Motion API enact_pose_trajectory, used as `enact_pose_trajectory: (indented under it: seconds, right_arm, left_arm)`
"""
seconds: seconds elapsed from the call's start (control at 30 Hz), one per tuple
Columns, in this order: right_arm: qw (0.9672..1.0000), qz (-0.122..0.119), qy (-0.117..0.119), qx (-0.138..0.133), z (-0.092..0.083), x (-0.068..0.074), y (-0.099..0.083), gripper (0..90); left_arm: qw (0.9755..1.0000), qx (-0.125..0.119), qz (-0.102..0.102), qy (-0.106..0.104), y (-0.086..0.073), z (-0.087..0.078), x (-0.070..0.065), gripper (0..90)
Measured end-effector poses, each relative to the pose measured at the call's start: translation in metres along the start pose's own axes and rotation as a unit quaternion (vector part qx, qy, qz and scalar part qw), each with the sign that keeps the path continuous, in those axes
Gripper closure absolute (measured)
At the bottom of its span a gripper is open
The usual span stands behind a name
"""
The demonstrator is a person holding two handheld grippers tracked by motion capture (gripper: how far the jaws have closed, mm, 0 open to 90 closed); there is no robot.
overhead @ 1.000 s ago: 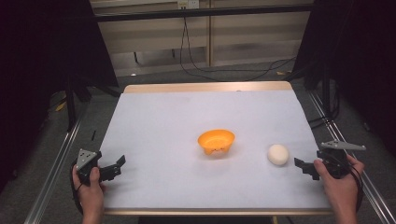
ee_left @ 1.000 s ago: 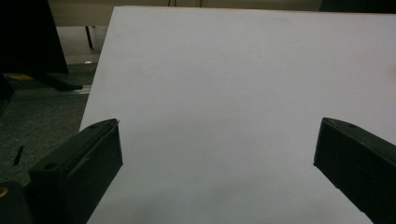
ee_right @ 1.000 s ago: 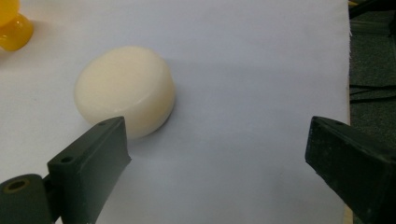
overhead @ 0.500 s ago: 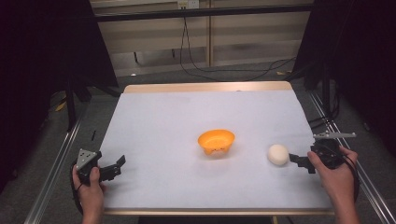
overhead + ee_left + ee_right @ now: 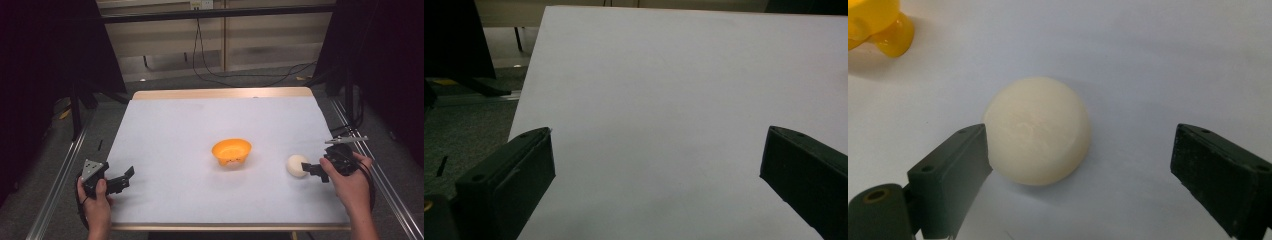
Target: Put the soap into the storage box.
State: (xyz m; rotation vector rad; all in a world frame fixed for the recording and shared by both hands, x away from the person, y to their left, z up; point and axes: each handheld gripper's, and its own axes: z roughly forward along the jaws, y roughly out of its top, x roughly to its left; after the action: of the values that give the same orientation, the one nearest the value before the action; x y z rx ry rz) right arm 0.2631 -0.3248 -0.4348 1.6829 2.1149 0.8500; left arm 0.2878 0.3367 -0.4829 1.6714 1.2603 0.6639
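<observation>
Cream ball partly behind right claw

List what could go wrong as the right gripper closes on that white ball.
1. The white ball sits off-centre between the open jaws of the right gripper, close against one jaw, so closing may nudge it sideways before both jaws bite.
2. It looks round and smooth, so it could squirt out and roll, perhaps toward the orange bowl or off the near table edge.
</observation>
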Motion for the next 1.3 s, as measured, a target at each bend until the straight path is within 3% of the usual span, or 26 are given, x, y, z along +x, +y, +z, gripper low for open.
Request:
enact_pose_trajectory:
  seconds: [0.57,0.83,0.93,1.13,1.3]
  right_arm:
    - [0.9997,0.018,0.005,0.014,0.021,0.019,0.011,10.2]
    - [0.9986,0.038,-0.016,0.033,0.033,0.025,0.014,11.4]
    - [0.9981,0.039,-0.027,0.040,0.037,0.026,0.013,14.1]
    - [0.9977,0.051,-0.022,0.038,0.038,0.027,0.012,20.7]
    - [0.9979,0.048,-0.023,0.037,0.039,0.030,0.012,22.8]
  left_arm:
    - [1.0000,0.000,-0.001,0.001,0.000,0.000,0.000,1.0]
    - [1.0000,0.000,-0.001,0.001,0.000,0.000,0.000,0.9]
    - [1.0000,-0.001,-0.003,0.000,0.000,0.000,0.000,0.9]
    - [1.0000,0.000,-0.002,0.001,0.000,0.000,0.000,0.9]
    - [1.0000,0.000,-0.001,0.001,0.000,0.000,0.000,0.9]
